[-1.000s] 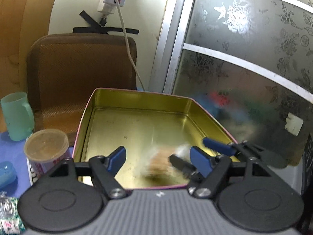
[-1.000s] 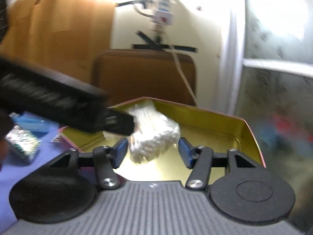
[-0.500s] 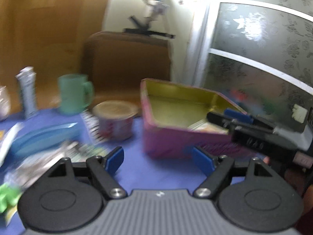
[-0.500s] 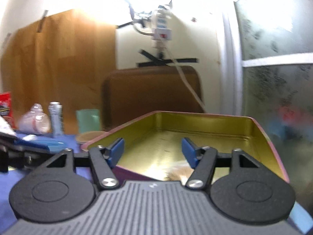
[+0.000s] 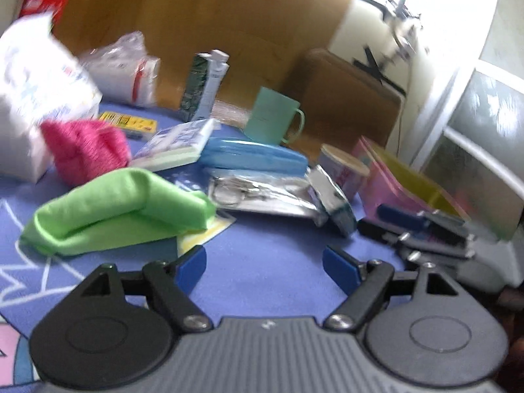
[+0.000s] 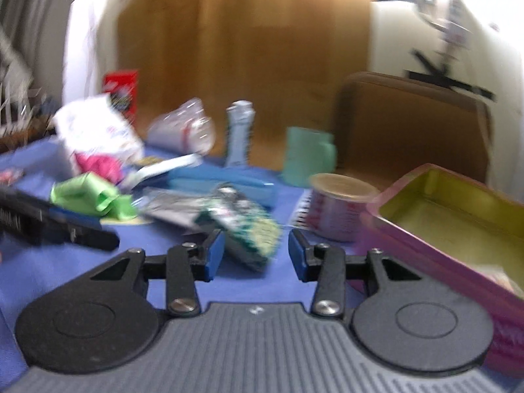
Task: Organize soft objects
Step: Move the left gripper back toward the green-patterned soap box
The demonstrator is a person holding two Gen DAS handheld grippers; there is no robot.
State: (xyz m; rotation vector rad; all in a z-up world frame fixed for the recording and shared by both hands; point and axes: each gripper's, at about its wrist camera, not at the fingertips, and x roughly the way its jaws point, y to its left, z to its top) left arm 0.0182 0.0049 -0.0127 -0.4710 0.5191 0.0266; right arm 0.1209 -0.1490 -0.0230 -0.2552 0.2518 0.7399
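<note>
The left gripper (image 5: 264, 267) hangs low over the blue-covered table (image 5: 268, 255), its jaws fairly wide and opening, with nothing between them but bare cloth. The likeliest next soft thing, a folded bright green cloth (image 5: 114, 209), lies ahead and to the left of those jaws, just beyond the left finger, its long axis running across the view from lower left up to the right, roughly crosswise to the fingers. Behind it sits a fluffy magenta knitted lump (image 5: 85, 150), farther off and touching a white plastic bag (image 5: 36, 98). The right gripper (image 6: 256, 250) has its jaws narrower and closing, empty too; straight ahead of them lies a green-and-white patterned packet (image 6: 242, 226), blurred, not yet between the pads. From the right wrist view the same green cloth is well off to the left, past the other tool, so the left hand looks the nearer one for it. The pink rectangular tin with a gold inside (image 6: 458, 216), the probable destination, stands at the right, close beside the right gripper. A swing left and a slight roll would probably line the left jaws across the cloth's fold.
</note>
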